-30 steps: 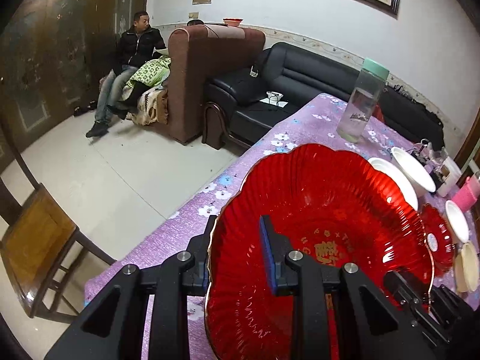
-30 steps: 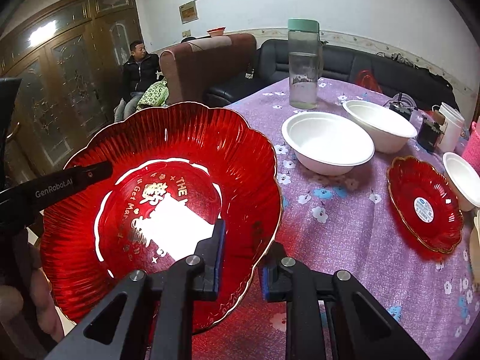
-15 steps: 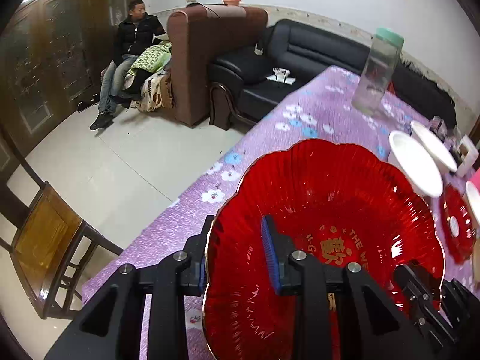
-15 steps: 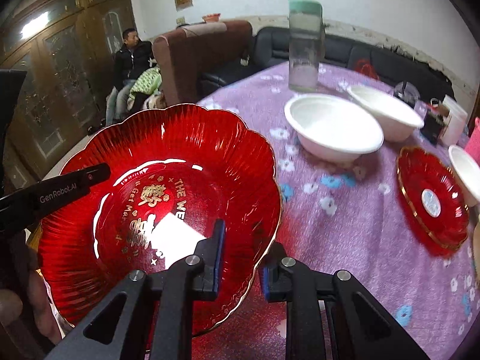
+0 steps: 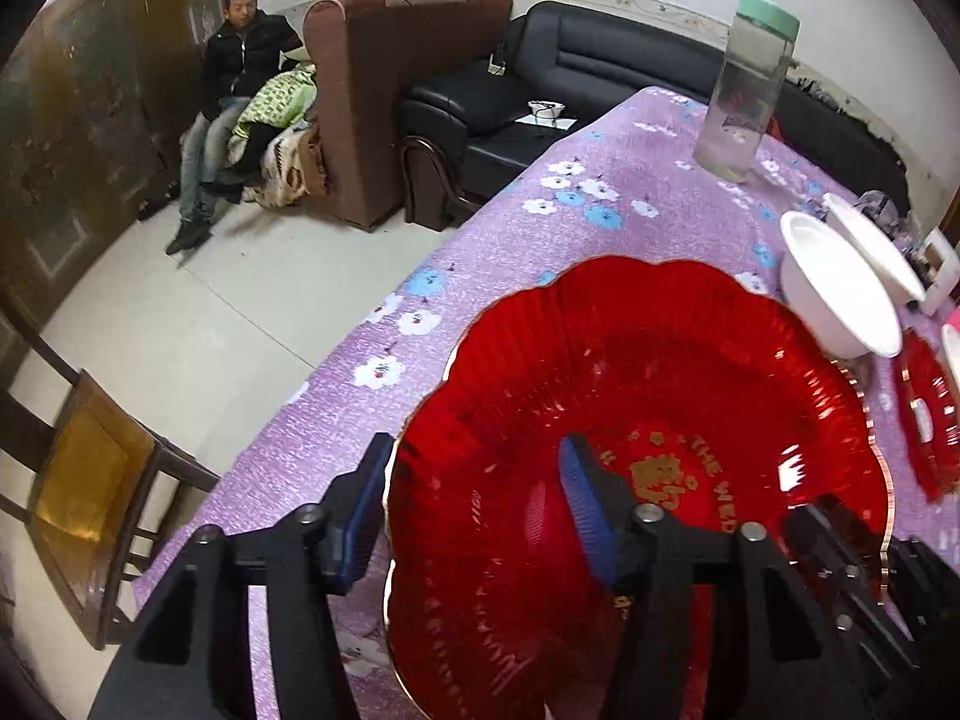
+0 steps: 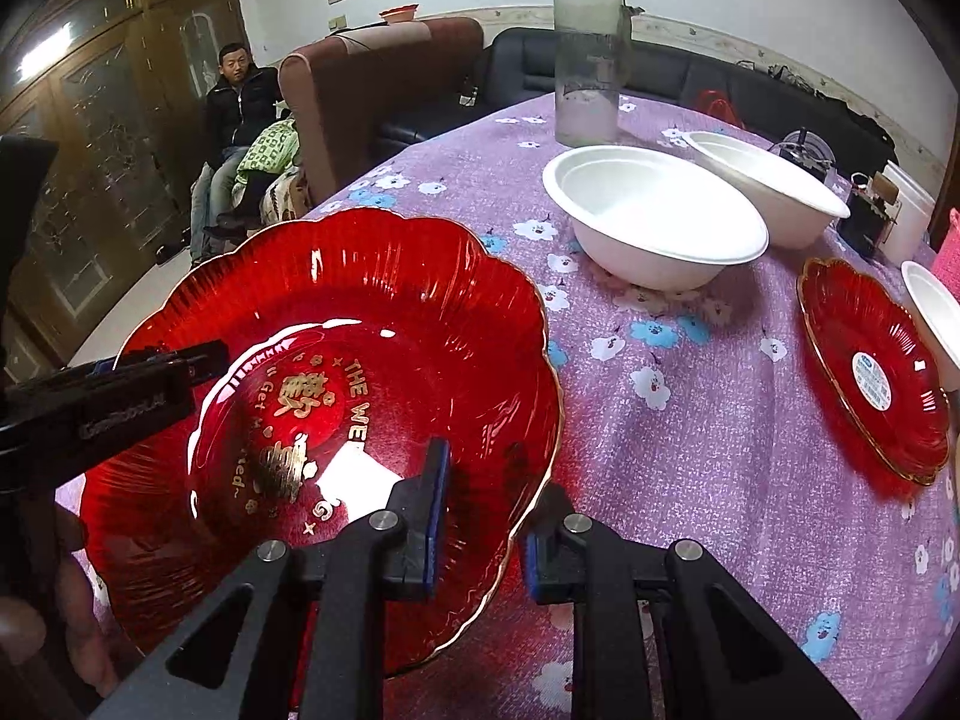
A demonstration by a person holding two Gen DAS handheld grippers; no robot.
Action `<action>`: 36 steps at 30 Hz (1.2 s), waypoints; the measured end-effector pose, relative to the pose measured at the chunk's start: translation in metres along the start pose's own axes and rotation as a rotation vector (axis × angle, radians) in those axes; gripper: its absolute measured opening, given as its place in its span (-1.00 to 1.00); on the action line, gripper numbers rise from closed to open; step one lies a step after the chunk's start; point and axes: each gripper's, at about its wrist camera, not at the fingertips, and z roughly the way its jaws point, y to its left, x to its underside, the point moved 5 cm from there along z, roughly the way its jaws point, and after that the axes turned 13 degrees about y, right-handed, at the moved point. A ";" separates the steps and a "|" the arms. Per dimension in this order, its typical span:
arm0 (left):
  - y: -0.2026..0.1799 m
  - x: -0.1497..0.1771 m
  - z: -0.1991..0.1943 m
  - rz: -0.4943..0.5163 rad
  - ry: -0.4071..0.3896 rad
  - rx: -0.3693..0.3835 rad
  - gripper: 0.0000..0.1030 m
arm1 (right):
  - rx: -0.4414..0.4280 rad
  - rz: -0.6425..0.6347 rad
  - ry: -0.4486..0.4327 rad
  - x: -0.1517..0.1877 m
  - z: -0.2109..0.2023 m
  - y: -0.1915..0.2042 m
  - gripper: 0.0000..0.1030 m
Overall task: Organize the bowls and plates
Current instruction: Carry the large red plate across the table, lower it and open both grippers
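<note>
A large red scalloped plate [image 5: 660, 420] with gold lettering lies low over the purple flowered tablecloth [image 6: 690, 420], near the table's left edge. My left gripper [image 5: 474, 510] straddles its near rim. Its jaws are opening, and the blue pads stand apart from the rim with a wide gap. My right gripper [image 6: 483, 525] is shut on the opposite rim of the plate [image 6: 360, 372], one pad inside and one outside. In the right wrist view the left gripper [image 6: 180, 366] reaches in over the plate's far side.
Two white bowls [image 6: 654, 222] [image 6: 768, 180] sit beyond the plate, with a green-lidded clear jar [image 6: 588, 54] behind them. A small red plate [image 6: 876, 366] and another white bowl [image 6: 936, 312] lie to the right. A wooden chair [image 5: 90, 480] stands off the table's left edge; a person sits far back.
Both grippers have sunk with the red plate toward the tablecloth. The left jaws have spread wide off the rim. The right grip looks the same.
</note>
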 end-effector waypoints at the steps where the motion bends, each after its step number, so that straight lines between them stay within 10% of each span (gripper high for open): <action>1: 0.000 0.000 0.000 -0.001 0.001 0.006 0.11 | -0.001 -0.001 -0.001 0.000 0.000 0.000 -0.57; 5: 0.002 0.005 -0.005 -0.018 0.014 0.049 0.14 | -0.034 -0.006 0.015 -0.003 0.003 -0.002 -0.48; 10: 0.013 0.014 -0.024 -0.074 -0.008 0.083 0.19 | -0.066 0.065 -0.032 -0.002 -0.015 -0.019 0.18; 15: 0.033 0.028 -0.041 -0.183 -0.028 0.158 0.24 | 0.083 0.194 -0.225 0.010 -0.079 -0.046 0.18; 17: 0.040 0.035 -0.046 -0.231 -0.031 0.156 0.24 | 0.005 0.182 -0.260 0.012 -0.101 -0.036 0.18; 21: 0.037 0.059 -0.080 -0.255 -0.117 0.179 0.35 | -0.158 0.035 -0.168 0.026 -0.102 0.004 0.18; 24: 0.024 0.072 -0.094 -0.223 -0.134 0.200 0.62 | -0.114 0.032 -0.176 0.038 -0.099 0.001 0.18; 36: -0.049 0.062 -0.116 0.022 -0.098 0.269 0.62 | -0.064 0.192 -0.141 0.055 -0.093 -0.074 0.18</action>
